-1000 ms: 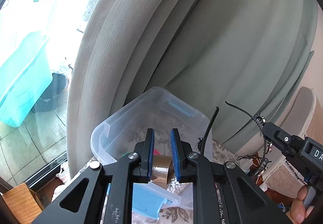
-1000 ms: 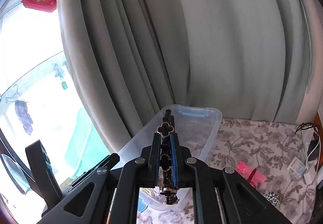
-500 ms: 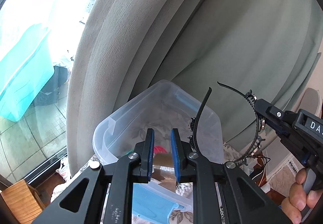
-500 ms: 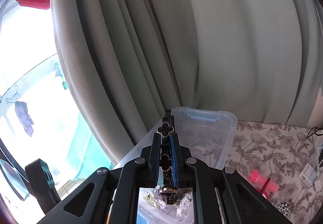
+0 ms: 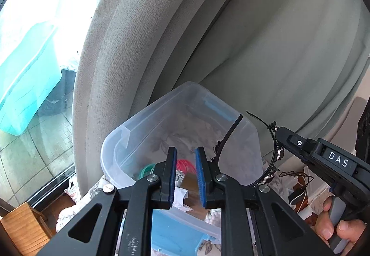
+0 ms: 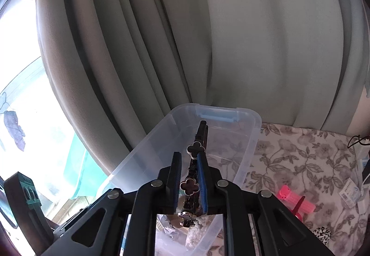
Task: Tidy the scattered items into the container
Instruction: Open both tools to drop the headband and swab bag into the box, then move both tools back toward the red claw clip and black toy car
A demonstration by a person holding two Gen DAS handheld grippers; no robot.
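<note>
The headband [image 6: 193,181] is thin and black, with dark clover ornaments edged in silver. It hangs between the fingers of the right gripper [image 6: 189,181], whose jaws are opening; it leans on the right pad, and a gap shows at the left pad. It is above the clear bin [image 6: 245,159].

The left gripper [image 5: 184,177] is closed on a brown tape roll [image 5: 190,183] over the same bin. In the bin lie pink and green rings [image 5: 185,164] and white beads [image 6: 196,233].

The bin stands on a floral cloth [image 6: 300,159], close to a grey curtain [image 6: 254,48]. A pink roller [image 6: 292,198] lies well apart on the cloth.
</note>
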